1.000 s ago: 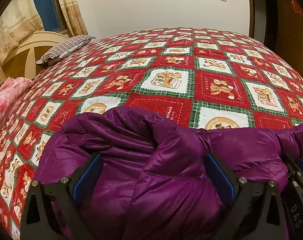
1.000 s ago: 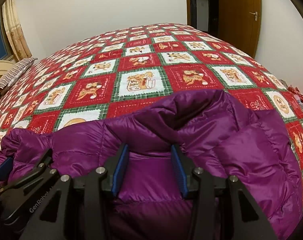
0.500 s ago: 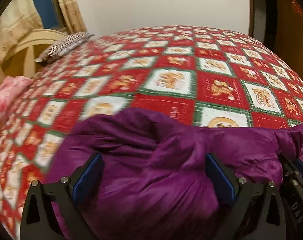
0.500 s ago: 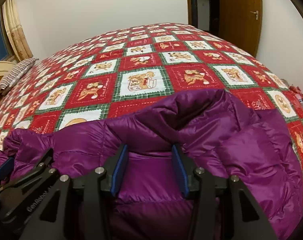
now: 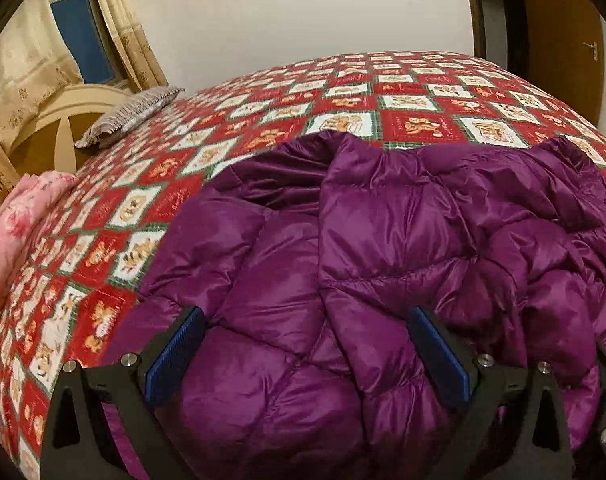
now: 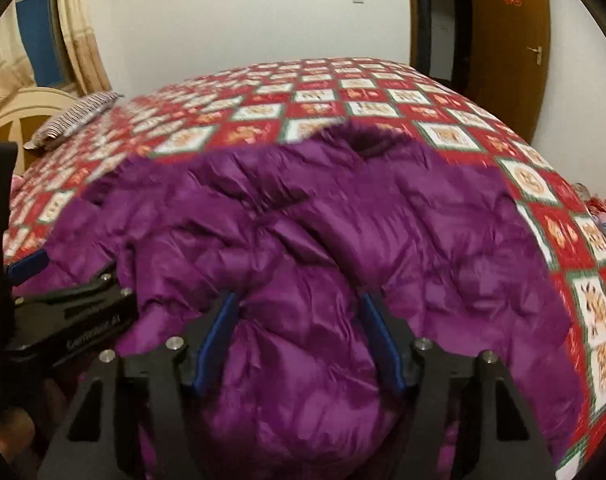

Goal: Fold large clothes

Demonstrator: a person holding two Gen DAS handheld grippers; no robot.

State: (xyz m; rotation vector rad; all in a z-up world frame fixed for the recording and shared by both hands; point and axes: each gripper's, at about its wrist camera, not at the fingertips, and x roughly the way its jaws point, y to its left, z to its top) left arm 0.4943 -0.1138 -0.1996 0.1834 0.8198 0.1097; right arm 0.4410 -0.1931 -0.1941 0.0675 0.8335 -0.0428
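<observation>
A puffy purple down jacket (image 5: 383, 248) lies bunched on the near part of the bed, on a red Christmas quilt (image 5: 343, 120). My left gripper (image 5: 305, 344) stands wide open with a thick fold of the jacket between its blue pads (image 5: 175, 352). My right gripper (image 6: 299, 336) has its jaws partly closed around a bulge of the jacket (image 6: 303, 240), which fills the gap between the pads. The left gripper also shows at the left edge of the right wrist view (image 6: 75, 312).
A striped pillow (image 5: 131, 116) and a cream headboard (image 5: 63, 120) are at the far left. A pink bundle (image 5: 19, 224) lies at the bed's left edge. A wooden door (image 6: 511, 40) stands at the far right. The quilt (image 6: 343, 96) stretches beyond the jacket.
Both grippers have risen and pulled back, so more of the jacket shows in front of them. The jacket has spread farther across the quilt. The jaws keep the same spacing.
</observation>
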